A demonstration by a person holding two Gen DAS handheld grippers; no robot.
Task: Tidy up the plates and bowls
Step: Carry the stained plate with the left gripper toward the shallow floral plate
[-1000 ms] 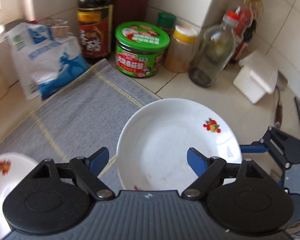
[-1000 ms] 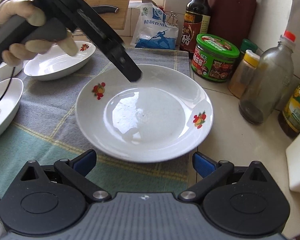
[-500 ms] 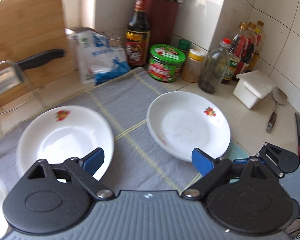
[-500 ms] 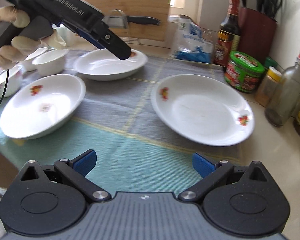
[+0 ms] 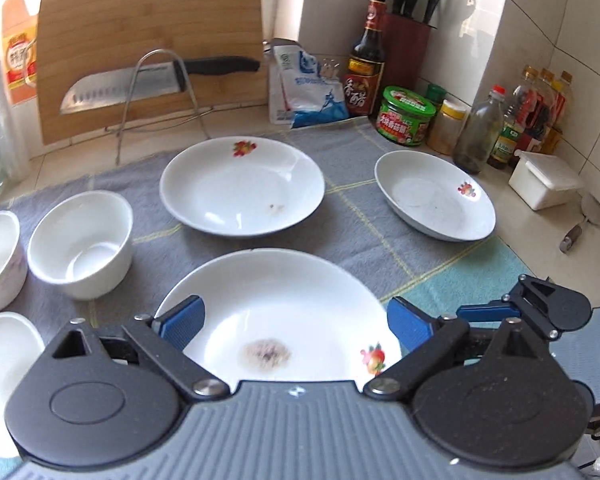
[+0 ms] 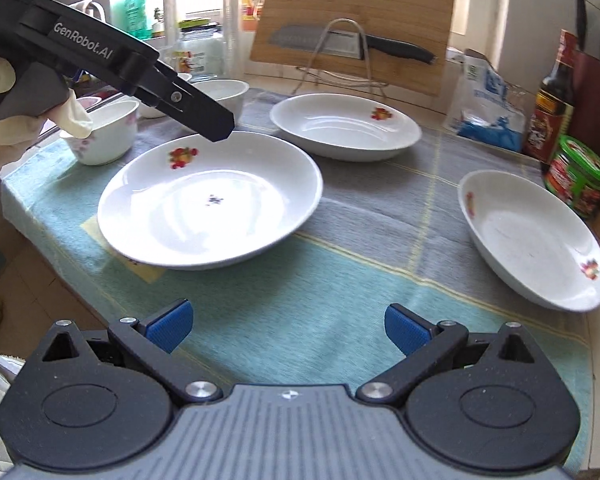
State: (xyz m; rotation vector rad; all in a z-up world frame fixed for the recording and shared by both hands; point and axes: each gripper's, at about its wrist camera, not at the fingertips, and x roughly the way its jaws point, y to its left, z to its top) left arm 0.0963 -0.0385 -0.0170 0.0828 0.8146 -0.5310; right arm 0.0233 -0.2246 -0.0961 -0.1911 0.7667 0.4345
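Three white plates with a fruit print lie on the grey-teal cloth (image 5: 352,220): a near plate (image 5: 276,300) with a dark smear, a far plate (image 5: 242,186), and a right plate (image 5: 434,194). White bowls (image 5: 80,244) stand at the left. My left gripper (image 5: 292,320) hovers over the near plate, its jaws opening, pads touching nothing. In the right wrist view its tip (image 6: 216,126) hangs above the near plate (image 6: 210,200). My right gripper (image 6: 288,326) is open over bare teal cloth, with the right plate (image 6: 532,240) off to its right and the far plate (image 6: 346,126) behind.
A cutting board (image 5: 152,40) and a knife (image 5: 140,84) on a wire rack stand at the back. A salt bag (image 5: 304,88), sauce bottle (image 5: 366,64), green jar (image 5: 406,114), bottles and a white box (image 5: 544,180) line the right wall. The cloth's front left edge (image 6: 40,220) overhangs the counter.
Both grippers have pulled back and swung left, away from the right plate. The left jaws have widened. Two more plates and the bowls have come into view.
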